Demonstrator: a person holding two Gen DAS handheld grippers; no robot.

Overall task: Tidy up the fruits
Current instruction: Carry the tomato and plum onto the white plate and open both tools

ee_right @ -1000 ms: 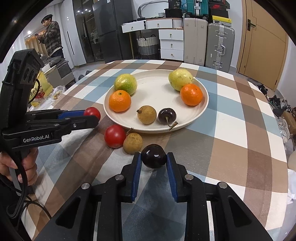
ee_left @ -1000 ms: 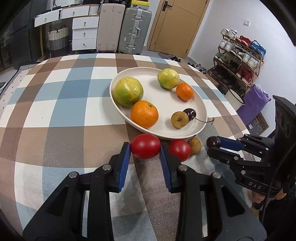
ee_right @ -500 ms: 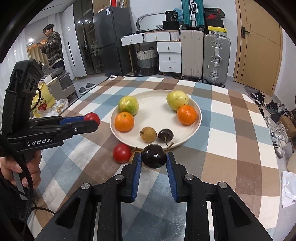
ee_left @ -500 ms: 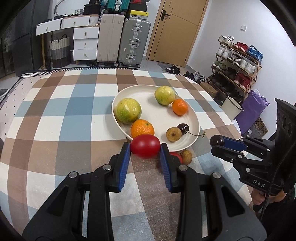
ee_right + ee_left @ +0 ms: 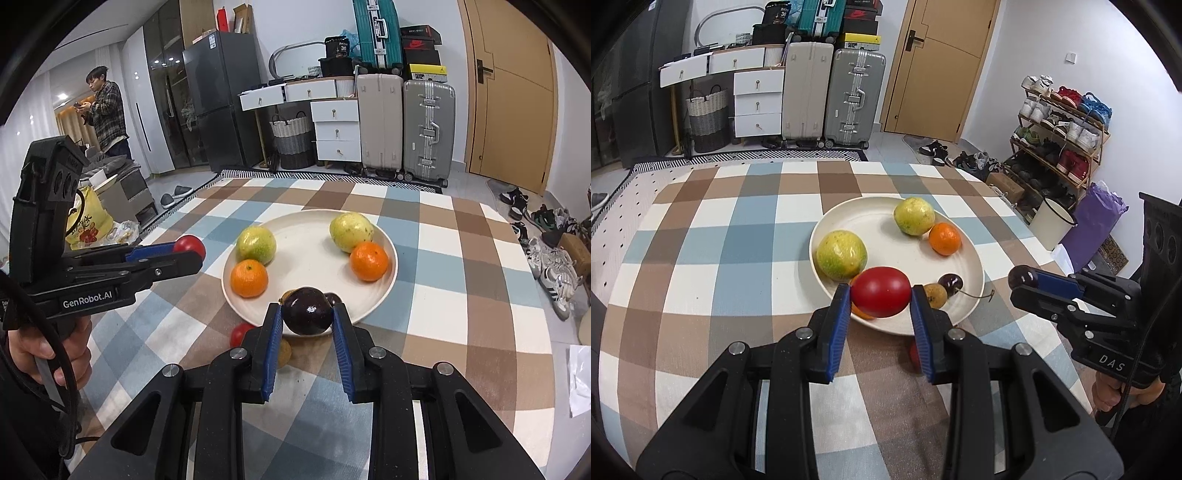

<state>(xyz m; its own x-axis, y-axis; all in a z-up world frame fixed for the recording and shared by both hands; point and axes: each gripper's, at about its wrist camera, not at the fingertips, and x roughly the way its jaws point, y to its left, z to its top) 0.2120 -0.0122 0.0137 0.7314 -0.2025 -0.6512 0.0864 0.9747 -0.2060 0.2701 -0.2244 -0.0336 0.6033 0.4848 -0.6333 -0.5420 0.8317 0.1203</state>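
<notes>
My left gripper (image 5: 881, 295) is shut on a red tomato (image 5: 881, 291) and holds it in the air over the near rim of the cream plate (image 5: 879, 218). My right gripper (image 5: 306, 314) is shut on a dark purple plum (image 5: 306, 310), also raised near the plate's (image 5: 306, 229) front edge. The plate holds two green-yellow fruits (image 5: 256, 244), two oranges (image 5: 369, 260), a brown longan (image 5: 936, 295) and a dark cherry (image 5: 951, 282). A second red tomato (image 5: 240, 334) and a brown longan (image 5: 284, 352) lie on the cloth before the plate.
The checked tablecloth (image 5: 720, 240) covers the table. Suitcases (image 5: 853, 96), white drawers (image 5: 757, 103) and a door stand beyond it; a shoe rack (image 5: 1060, 125) stands at the right. A person (image 5: 105, 110) stands far left in the right wrist view.
Both grippers have risen well above the table with their fruits, so the plate and table look smaller and farther. The fruits on plate and cloth have not moved.
</notes>
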